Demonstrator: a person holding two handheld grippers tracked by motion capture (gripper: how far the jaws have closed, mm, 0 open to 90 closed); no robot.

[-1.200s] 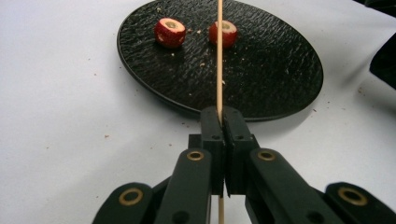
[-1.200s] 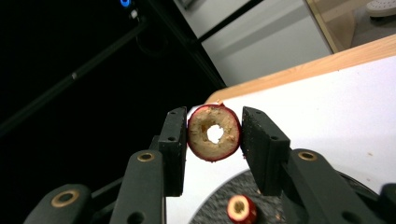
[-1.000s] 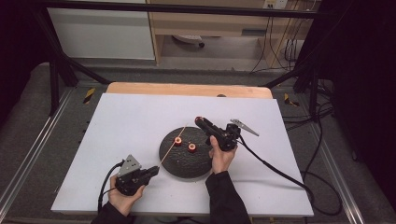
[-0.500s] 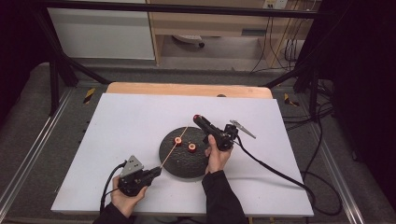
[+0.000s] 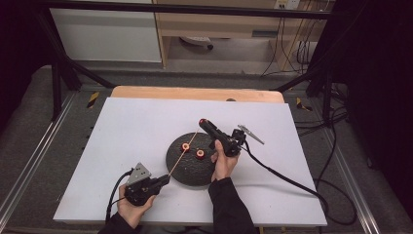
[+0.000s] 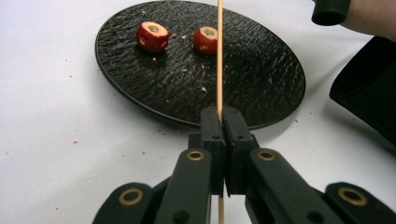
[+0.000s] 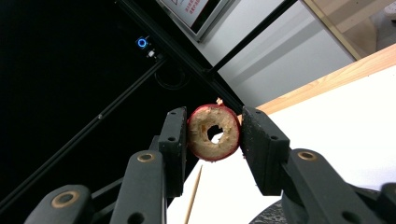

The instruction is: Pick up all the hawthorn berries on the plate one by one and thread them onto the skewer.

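Left gripper [image 5: 163,180] sits near the table's [image 5: 97,185] front edge, left of centre. Its jaws are pressed together on a thin wooden skewer [image 5: 182,156], pinching it near the butt end. The skewer runs up and away over the round black textured plate [image 5: 187,173], which sits mid-table just past that gripper.

On the plate there are two red cored fruit rings [image 6: 152,36] lying flat, hole up, near its far rim, close together but not touching. In the left gripper view the skewer passes just beside the right-hand ring [image 6: 205,39]; can't tell if they touch. Crumbs are scattered on the plate and on the white surface.

Right gripper [image 5: 203,123] is beyond the plate's far right rim, raised and tilted. It is clamped on a third red cored ring [image 7: 214,132], one pad on each side of the skin, hole facing the camera. Skewer tip [image 7: 194,193] shows below the ring, apart from it.

Wooden edge [image 5: 195,92] runs along the table's far side.
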